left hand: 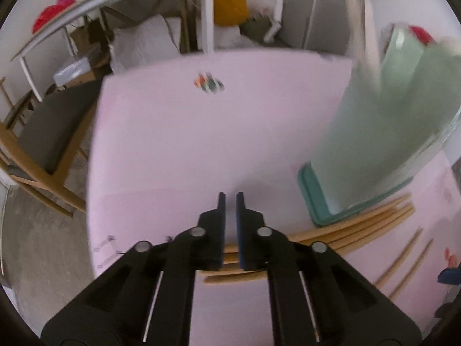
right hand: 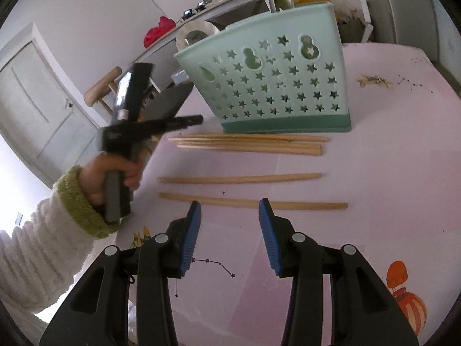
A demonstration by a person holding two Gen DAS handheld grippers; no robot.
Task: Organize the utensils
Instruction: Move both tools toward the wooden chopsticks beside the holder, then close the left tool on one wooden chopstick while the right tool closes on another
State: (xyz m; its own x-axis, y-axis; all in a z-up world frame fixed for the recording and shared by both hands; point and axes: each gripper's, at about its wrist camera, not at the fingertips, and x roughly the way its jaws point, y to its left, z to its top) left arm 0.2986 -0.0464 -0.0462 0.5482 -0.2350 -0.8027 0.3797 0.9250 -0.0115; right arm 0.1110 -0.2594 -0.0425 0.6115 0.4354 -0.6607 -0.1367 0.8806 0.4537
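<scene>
1. Blue-padded right gripper (right hand: pixel 230 216) hangs with jaws spread and empty, straddling the nearest loose wooden chopstick (right hand: pixel 253 201) in front of the mint-green star-cut plastic utensil basket (right hand: pixel 268 86).
2. Left gripper (left hand: pixel 230 201) has jaws pressed together on nothing, above the bundle of wooden chopsticks (left hand: pixel 345 230) at the basket's base.
3. Step: picking up chopsticks. Next: lower, pinch one, lift it into the basket.

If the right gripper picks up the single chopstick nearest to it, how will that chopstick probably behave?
The nearest chopstick looks like thin wood, so it is probably stiff and light. It lies flat on the smooth pink table, so it may roll or slide when nudged. The right gripper is open above its middle; a grip there should probably keep it balanced.
</scene>
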